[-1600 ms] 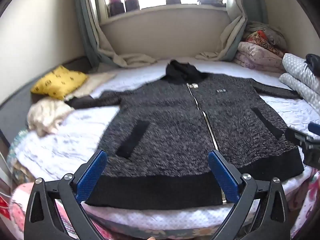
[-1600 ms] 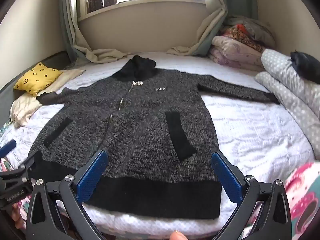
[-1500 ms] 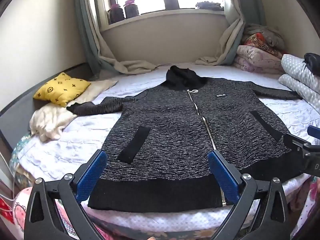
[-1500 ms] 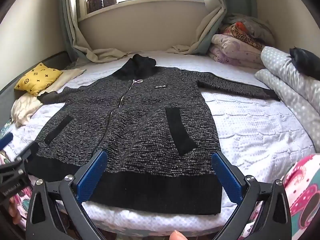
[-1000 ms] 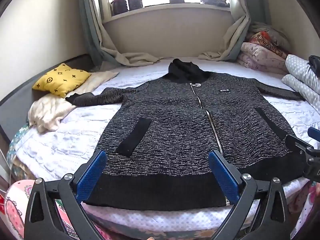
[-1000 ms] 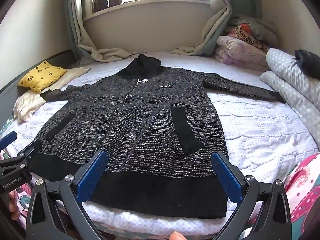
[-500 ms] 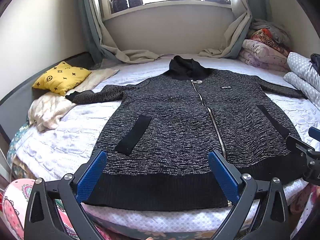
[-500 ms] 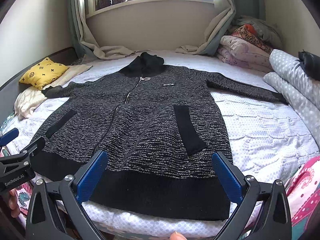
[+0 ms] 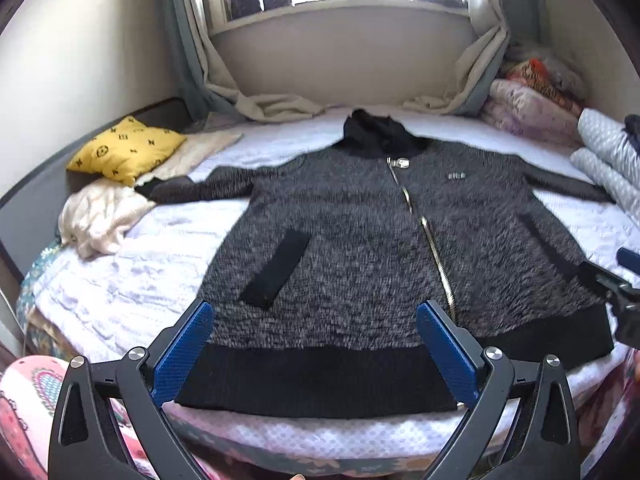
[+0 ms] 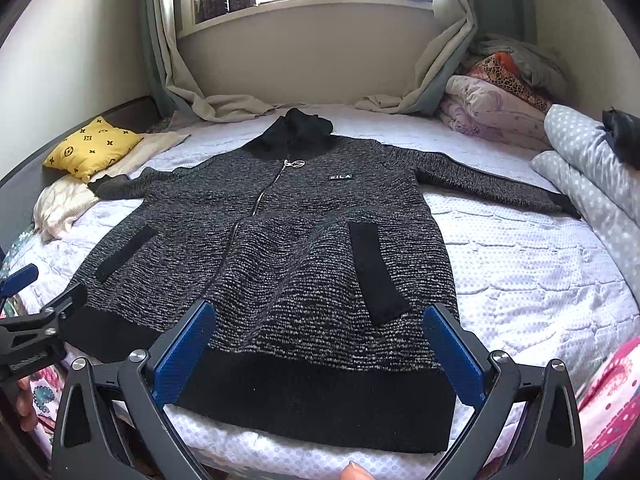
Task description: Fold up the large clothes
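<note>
Okay, I'm pre-fold: nothing grasped yet. The cardigan (image 10: 276,264) lies flat, zipped, front up on the bed (image 10: 532,280), sleeves spread, hem nearest me. My left gripper (image 9: 316,350) and right gripper (image 10: 318,354) both hover just short of the hem, jaws wide open, empty. Next I'd judge a sleeve fold-in first: each gripper needs to reach out to a cuff; both cuffs sit well apart from the grippers.
</note>
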`<state>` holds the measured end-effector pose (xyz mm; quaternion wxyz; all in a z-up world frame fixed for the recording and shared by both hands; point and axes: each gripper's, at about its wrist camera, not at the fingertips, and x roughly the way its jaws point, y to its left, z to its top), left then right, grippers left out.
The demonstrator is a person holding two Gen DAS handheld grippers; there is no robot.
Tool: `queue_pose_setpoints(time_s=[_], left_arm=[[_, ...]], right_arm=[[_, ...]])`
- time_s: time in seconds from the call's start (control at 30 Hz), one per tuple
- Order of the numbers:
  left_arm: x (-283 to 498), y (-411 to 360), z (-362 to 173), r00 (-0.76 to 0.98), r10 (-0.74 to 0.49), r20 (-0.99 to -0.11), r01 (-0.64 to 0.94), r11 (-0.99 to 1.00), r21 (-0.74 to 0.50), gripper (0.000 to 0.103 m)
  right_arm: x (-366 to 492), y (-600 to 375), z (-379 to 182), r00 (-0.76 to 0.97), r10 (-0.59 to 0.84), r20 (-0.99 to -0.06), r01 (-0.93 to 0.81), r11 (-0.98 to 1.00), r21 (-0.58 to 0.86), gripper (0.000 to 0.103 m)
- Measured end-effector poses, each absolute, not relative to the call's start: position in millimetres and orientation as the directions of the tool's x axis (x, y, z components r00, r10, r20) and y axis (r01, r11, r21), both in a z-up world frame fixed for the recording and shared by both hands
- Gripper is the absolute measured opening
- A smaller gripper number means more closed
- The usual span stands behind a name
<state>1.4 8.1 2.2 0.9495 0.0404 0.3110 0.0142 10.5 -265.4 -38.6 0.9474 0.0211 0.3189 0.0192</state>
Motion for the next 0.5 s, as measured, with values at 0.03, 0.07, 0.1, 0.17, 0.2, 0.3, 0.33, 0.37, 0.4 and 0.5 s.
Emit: queue_pose_setpoints(time_s=[0.03,0.07,0.1,0.17,0.2,0.3,0.33,0.37,0.4,0.5], left_arm=[[2,7,4,0.81,0.055,-0.584,0.0,0.996,0.093,0.103],[3,5,2,0.814,0.061,-0.578,0.006,0.994,0.113,0.103],[5,4,0,0.811,0.071,-0.581,0.003,0.992,0.124,0.103],[15,3,-9,0.774,0.069,-0.63,-0.002,0.994,0.107,0.103],[17,3,-9,0.768,0.054,-0.638,0.005,0.996,0.09,0.103],[19,0,-7,0.779,0.066,-0.624,0.0,0.994,0.105,0.103],[19,-1,-8,0.775,0.071,-0.628,-0.001,0.994,0.111,0.103],[20,-1,-9,0.768,0.065,-0.637,0.002,0.995,0.104,0.103],[21,0,-10,0.762,0.055,-0.645,0.007,0.996,0.093,0.103],[21,-2,-12,0.76,0.063,-0.647,0.002,0.995,0.099,0.103]], right_arm=[[12,-265,-37,0.795,0.055,-0.605,-0.027,0.998,0.056,0.103],[13,-266,-37,0.795,0.056,-0.604,-0.029,0.998,0.054,0.103],[16,-265,-36,0.798,0.051,-0.6,-0.034,0.999,0.04,0.103],[19,-265,-38,0.797,0.037,-0.603,-0.039,0.999,0.009,0.103],[24,-266,-40,0.783,0.023,-0.622,-0.032,0.999,-0.003,0.103],[29,-274,-43,0.763,0.065,-0.643,-0.02,0.997,0.078,0.103],[32,-274,-44,0.758,0.059,-0.65,-0.011,0.997,0.078,0.103],[32,-274,-45,0.756,0.056,-0.653,-0.007,0.997,0.079,0.103],[34,-275,-47,0.75,0.055,-0.659,0.0,0.997,0.082,0.103],[36,-274,-56,0.732,0.069,-0.678,0.007,0.994,0.108,0.103]])
